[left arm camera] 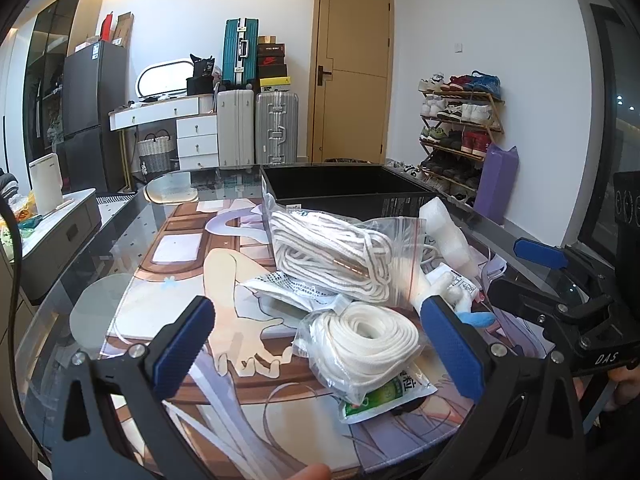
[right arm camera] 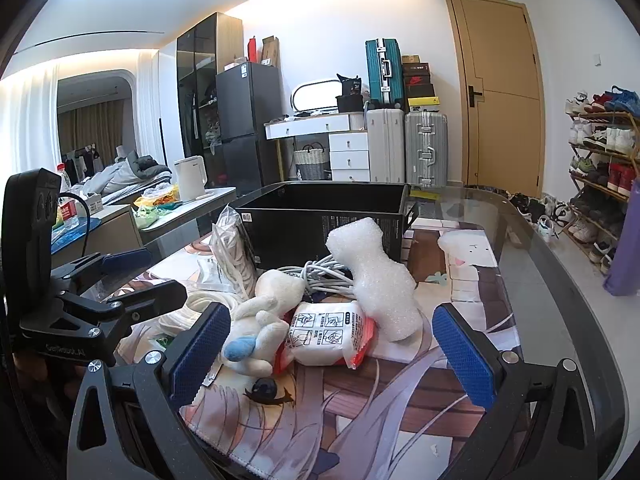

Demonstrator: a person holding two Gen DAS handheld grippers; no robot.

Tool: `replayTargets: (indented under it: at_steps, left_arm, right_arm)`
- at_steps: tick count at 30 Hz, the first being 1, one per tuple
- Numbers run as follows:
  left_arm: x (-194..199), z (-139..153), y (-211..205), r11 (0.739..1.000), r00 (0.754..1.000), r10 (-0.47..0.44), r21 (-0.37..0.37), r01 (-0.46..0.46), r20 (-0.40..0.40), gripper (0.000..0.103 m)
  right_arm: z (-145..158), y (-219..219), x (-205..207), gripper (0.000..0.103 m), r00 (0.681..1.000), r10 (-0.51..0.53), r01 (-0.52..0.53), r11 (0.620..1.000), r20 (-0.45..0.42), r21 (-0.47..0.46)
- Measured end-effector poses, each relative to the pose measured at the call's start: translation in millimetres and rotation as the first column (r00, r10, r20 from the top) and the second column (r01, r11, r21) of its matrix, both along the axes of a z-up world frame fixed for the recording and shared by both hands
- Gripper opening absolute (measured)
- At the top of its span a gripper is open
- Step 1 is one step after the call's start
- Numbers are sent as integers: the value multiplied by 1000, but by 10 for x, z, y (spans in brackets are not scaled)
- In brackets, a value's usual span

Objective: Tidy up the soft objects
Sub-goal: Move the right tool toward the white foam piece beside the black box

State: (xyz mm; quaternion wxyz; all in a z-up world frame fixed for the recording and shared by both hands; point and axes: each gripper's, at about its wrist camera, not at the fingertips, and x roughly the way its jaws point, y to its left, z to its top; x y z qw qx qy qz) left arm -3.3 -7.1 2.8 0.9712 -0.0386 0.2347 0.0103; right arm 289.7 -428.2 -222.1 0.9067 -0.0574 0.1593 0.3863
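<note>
Soft things lie heaped on a printed mat in front of an open black box (left arm camera: pixel 340 188) (right arm camera: pixel 320 216). In the left wrist view, a bagged coil of white strap (left arm camera: pixel 368 344) lies between the fingers of my open, empty left gripper (left arm camera: pixel 320 352), with a bagged white rope (left arm camera: pixel 332 256) behind it. In the right wrist view, a white plush toy (right arm camera: pixel 264 320), a packet of tissues (right arm camera: pixel 328 332) and a white foam piece (right arm camera: pixel 380 276) lie just ahead of my open, empty right gripper (right arm camera: pixel 332 356). A grey cable (right arm camera: pixel 324 276) lies behind the plush.
A green and white packet (left arm camera: pixel 384 396) sticks out under the strap bag. The glass table edge (right arm camera: pixel 560 264) curves on the right. A shoe rack (left arm camera: pixel 460 128), suitcases (left arm camera: pixel 256 128) and a door stand behind. A side counter holding a kettle (right arm camera: pixel 192 178) is at left.
</note>
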Motion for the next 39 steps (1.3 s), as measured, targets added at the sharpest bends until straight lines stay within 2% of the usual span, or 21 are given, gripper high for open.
replayTargets:
  at_steps: [30, 39]
  left_arm:
    - [33, -41, -19, 1000, 1000, 10, 16, -10, -22, 103]
    - [34, 25, 27, 1000, 1000, 12, 16, -11, -10, 103]
  right_arm:
    - [49, -27, 56, 103, 1000, -17, 17, 1000, -19, 6]
    - [138, 11, 57, 103, 1000, -15, 15, 1000, 2, -8]
